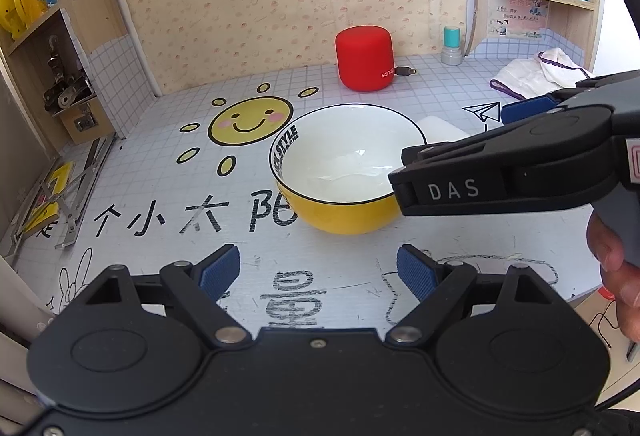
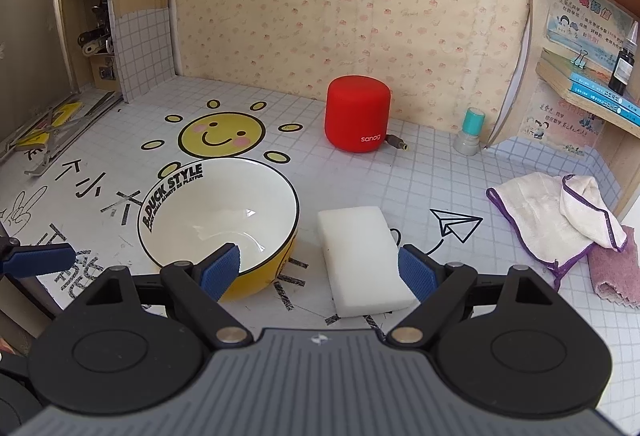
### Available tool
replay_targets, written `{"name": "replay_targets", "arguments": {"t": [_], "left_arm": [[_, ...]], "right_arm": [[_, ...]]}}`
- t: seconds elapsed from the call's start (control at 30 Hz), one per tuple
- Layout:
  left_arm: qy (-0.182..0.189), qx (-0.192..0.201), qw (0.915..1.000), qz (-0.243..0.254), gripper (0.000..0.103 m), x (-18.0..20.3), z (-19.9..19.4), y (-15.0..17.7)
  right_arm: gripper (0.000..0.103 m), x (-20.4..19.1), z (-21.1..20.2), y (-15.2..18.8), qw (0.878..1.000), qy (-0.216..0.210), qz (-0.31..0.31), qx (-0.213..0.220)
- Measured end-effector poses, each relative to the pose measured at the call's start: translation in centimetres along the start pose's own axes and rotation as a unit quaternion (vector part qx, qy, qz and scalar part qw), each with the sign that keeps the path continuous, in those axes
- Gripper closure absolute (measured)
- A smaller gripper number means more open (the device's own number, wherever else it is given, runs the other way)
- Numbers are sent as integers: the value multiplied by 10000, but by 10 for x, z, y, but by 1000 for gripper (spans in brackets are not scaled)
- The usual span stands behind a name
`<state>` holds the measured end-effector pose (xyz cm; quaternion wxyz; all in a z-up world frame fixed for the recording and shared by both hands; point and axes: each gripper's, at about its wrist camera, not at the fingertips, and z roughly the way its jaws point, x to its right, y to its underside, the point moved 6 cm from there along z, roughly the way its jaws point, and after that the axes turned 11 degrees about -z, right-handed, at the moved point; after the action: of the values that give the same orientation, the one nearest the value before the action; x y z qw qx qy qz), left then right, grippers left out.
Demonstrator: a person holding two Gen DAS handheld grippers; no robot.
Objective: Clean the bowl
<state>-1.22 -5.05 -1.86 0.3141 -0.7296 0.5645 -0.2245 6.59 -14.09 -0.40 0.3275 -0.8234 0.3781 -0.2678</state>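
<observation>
My right gripper (image 2: 319, 272) is wide apart right above the white sponge (image 2: 366, 260), which points away from me beside the yellow bowl (image 2: 218, 224). My left gripper (image 1: 318, 272) is apart too, farther off.

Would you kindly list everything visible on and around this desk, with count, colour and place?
Ceramic bowl: one, yellow outside, white inside, desk centre.
Rectangular foam sponge: one, white, right of the bowl.
Cylindrical speaker: one, red, by the back wall.
Small stamp-like bottle: one, teal-capped, back right.
Folded cloths: two, cream with purple trim, mauve; far right.
Dropper bottle: one, dark, right shelf.
Left gripper: open, before the bowl.
Right gripper: open, above the sponge.
Hand: one, right edge.
</observation>
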Motion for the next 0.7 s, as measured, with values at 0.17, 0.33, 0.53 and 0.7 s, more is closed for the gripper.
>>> {"name": "replay_targets", "arguments": {"t": [0.17,0.33,0.53,0.7], "left_arm": [[1,3,10000,1,16,0,0,0],[15,15,10000,-14,16,-1,1,0],[19,13,10000,-18,16,-1,1,0],[12,18,10000,-34,16,-2,0,0]], "right_arm": [[16,-1,0,-1,10000,25,-30,2],[16,0,-1,-1,10000,48,-29,9],[16,0,-2,-1,10000,66,-41,19],[16,0,-3,0,10000,56,-54,23]]}}
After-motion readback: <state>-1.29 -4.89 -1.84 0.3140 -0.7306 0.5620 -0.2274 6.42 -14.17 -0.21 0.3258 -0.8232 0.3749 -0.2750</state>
